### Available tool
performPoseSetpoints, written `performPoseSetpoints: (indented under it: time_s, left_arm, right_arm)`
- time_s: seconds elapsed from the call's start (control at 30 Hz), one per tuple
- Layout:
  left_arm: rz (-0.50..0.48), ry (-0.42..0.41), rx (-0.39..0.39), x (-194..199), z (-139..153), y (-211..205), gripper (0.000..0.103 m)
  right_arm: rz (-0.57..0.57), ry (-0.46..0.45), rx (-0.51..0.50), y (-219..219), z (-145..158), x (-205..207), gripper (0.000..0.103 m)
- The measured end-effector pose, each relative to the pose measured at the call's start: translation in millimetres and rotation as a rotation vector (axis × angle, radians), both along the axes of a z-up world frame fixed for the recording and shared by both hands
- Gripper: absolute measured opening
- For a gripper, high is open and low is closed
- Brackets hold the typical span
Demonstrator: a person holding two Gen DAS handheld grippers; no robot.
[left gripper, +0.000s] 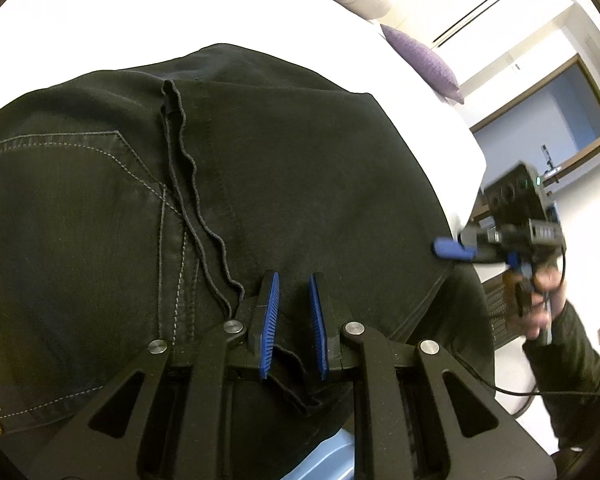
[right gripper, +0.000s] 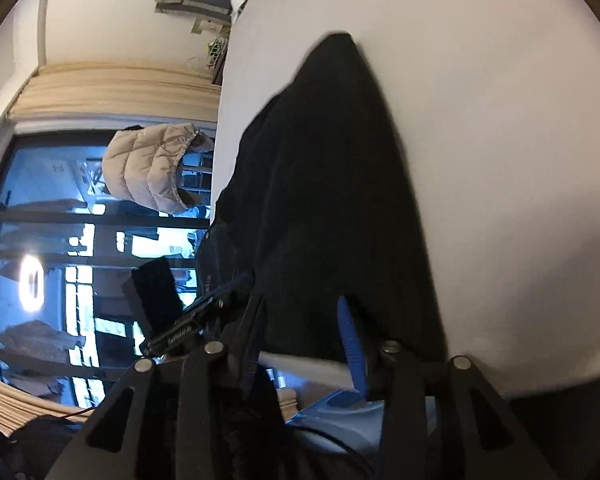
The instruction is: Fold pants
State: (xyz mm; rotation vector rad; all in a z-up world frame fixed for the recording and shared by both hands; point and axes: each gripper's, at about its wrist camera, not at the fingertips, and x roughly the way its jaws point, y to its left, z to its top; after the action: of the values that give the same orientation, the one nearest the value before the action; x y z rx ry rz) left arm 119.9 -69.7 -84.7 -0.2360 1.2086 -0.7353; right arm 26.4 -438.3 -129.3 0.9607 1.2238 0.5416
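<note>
Draping black stitched denim pants [left gripper: 260, 168] — both claws, left [left gripper: 294, 320], right [right gripper: 304, 344], parted.

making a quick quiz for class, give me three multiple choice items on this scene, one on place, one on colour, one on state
1. Where do the pants lie?
A. on a white bed
B. on a wooden floor
C. in a basket

2. What colour is the small pillow?
A. red
B. purple
C. green

3. How do the left tool's fingers stand?
A. spread apart
C. pressed together
B. hidden from view

Key: 1 A, white bed shows around the dark fabric; 2 B, it reads purple by the bed edge; 3 A, a gap shows between the blue pads.
</note>
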Motion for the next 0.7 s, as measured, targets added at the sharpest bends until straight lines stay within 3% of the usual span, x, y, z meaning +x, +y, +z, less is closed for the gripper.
performPoseSetpoints:
  time_s: [0.1, 0.27, 0.47, 0.57, 0.7]
  left_arm:
    - [0.000, -0.015, -0.007, -1, -2, 4, 0.015]
    - [0.000, -0.045, -0.026, -6, -7, 10, 0.015]
    - [0.010, -0.067, -0.035, -17, 4, 21, 0.016]
    - [0.052, -0.134, 0.016, -30, 29, 34, 0.016]
    - [0.154, -0.172, -0.038, -50, 56, 80, 0.016]
  right_arm:
    - [-0.026, 0.002, -0.011, 2, -1, -10, 0.040]
    - [-0.038, 0.007, -0.123, 15, 5, 1, 0.039]
    - [-0.123, -0.022, -0.051, 0, -3, -9, 0.039]
    - [-0.162, -0.081, -0.051, 4, 23, -18, 0.051]
    - [-0.133, -0.203, 0.032, 37, 57, -7, 0.062]
